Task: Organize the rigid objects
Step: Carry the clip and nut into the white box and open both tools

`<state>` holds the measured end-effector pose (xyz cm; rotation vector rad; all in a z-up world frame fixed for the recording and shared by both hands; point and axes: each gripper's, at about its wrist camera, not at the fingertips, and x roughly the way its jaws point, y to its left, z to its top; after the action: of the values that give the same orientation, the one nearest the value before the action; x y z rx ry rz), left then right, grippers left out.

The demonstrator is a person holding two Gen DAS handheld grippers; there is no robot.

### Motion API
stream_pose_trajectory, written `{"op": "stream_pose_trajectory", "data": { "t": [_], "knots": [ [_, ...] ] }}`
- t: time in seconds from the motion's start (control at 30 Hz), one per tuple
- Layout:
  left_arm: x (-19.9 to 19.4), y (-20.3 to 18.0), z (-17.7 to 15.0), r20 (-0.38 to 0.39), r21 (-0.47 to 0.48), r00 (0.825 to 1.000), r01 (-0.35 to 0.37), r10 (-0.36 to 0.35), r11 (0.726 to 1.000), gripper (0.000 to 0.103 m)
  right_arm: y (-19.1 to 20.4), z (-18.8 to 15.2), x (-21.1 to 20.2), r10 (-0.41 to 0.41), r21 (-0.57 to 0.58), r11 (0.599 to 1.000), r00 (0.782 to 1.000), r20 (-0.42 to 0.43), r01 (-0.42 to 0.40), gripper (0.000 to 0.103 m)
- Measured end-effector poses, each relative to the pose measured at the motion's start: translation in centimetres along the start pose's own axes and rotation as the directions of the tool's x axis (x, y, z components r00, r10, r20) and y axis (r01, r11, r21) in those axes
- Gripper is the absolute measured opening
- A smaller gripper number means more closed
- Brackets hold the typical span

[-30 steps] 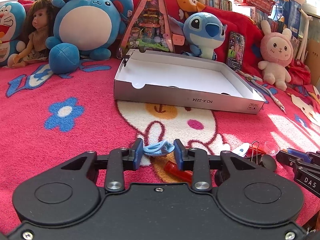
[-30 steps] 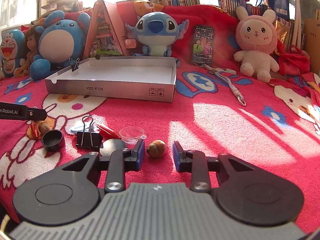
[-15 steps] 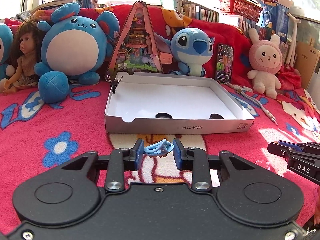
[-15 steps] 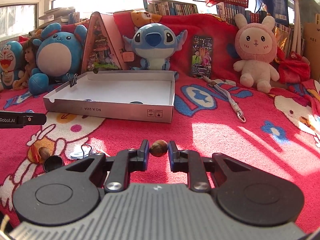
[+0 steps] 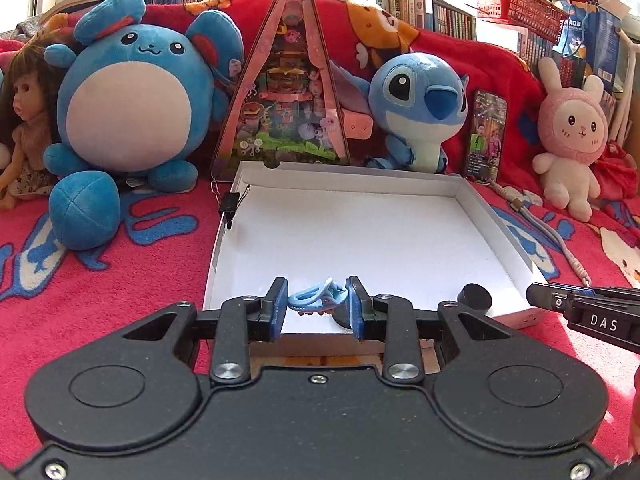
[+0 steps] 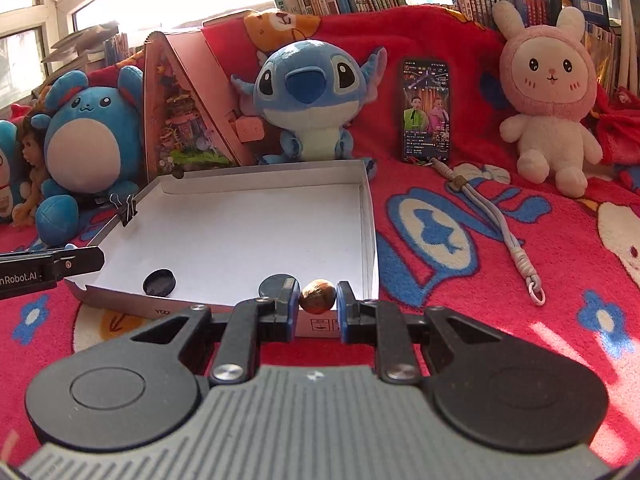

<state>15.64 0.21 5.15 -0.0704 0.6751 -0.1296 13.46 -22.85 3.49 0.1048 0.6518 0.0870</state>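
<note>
Your left gripper [image 5: 318, 303] is pinched on the blue clip [image 5: 316, 298], your right gripper [image 6: 318, 304] on the nut [image 6: 317, 295]. Both hang just over the box's [image 5: 496, 216] near wall, white floor straight ahead, so let go there.

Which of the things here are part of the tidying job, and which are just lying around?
Part of the job:
white box
blue clip in left hand-held gripper
walnut in right hand-held gripper
black caps

Lying about:
plush toys
phone
doll
</note>
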Motion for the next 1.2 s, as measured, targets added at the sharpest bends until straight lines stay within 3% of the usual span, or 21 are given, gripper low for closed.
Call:
{"op": "stream_pose_trajectory", "data": {
  "t": [0.43,1.1,1.2],
  "knots": [
    [4.6,0.2,0.0,-0.092,-0.013,0.993,-0.068,0.067,0.998,0.03,0.7,0.8,4.0,-0.059,-0.019,0.998,0.994,-0.088,0.057,0.024],
    [6.1,-0.1,0.3,-0.137,0.024,0.986,-0.097,0.099,0.995,0.031,1.2,2.0,6.3,-0.058,-0.033,0.998,0.975,-0.216,0.052,0.024],
    [5.9,0.0,0.3,-0.144,0.017,0.985,-0.097,0.099,0.995,0.032,1.1,1.9,6.2,-0.052,-0.023,0.999,0.976,-0.21,0.048,0.029]
  ]
}}
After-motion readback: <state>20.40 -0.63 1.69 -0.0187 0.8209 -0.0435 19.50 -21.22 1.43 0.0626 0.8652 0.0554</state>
